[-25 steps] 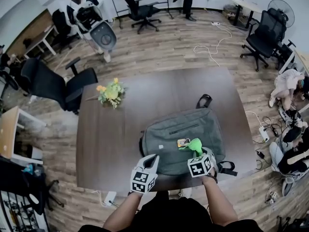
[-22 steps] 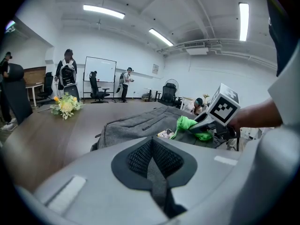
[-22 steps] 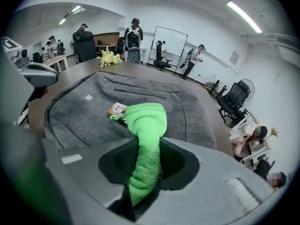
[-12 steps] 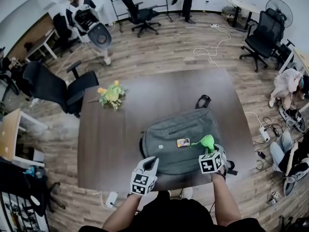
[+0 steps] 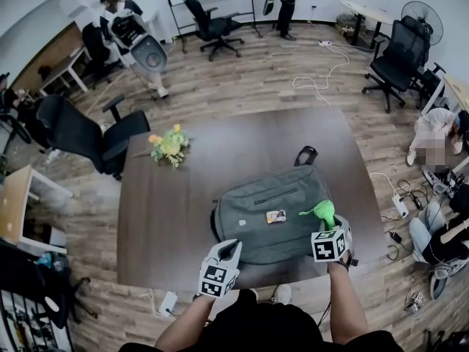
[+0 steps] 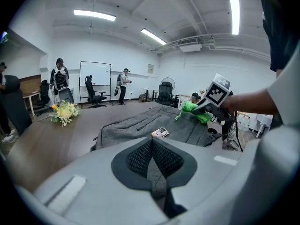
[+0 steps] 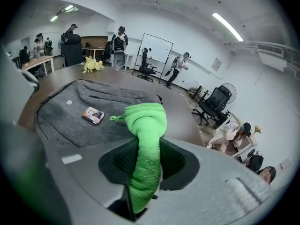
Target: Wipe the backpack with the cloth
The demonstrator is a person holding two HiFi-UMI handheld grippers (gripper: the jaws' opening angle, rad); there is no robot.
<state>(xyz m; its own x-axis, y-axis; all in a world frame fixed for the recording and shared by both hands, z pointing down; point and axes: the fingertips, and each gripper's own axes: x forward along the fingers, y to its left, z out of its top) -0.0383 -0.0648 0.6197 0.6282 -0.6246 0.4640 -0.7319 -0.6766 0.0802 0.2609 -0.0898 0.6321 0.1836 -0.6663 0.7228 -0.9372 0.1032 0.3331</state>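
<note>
No text, brand or number can be read; the print on the card (image 5: 276, 216) on the backpack (image 5: 245, 204) is too small.

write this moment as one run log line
right gripper: shut on green cloth | green cloth: over backpack right side, contact unclear | left gripper: shut, empty, by backpack's near edge | small card: on backpack

Open-plan office: black swivel chairs (image 5: 211, 22) on a wood-plank floor (image 5: 242, 72), a whiteboard (image 6: 95, 74), side desks (image 5: 370, 7), a pedestal fan (image 5: 425, 12) and ceiling strip lights (image 6: 94, 15) (several people stand near the far wall).
</note>
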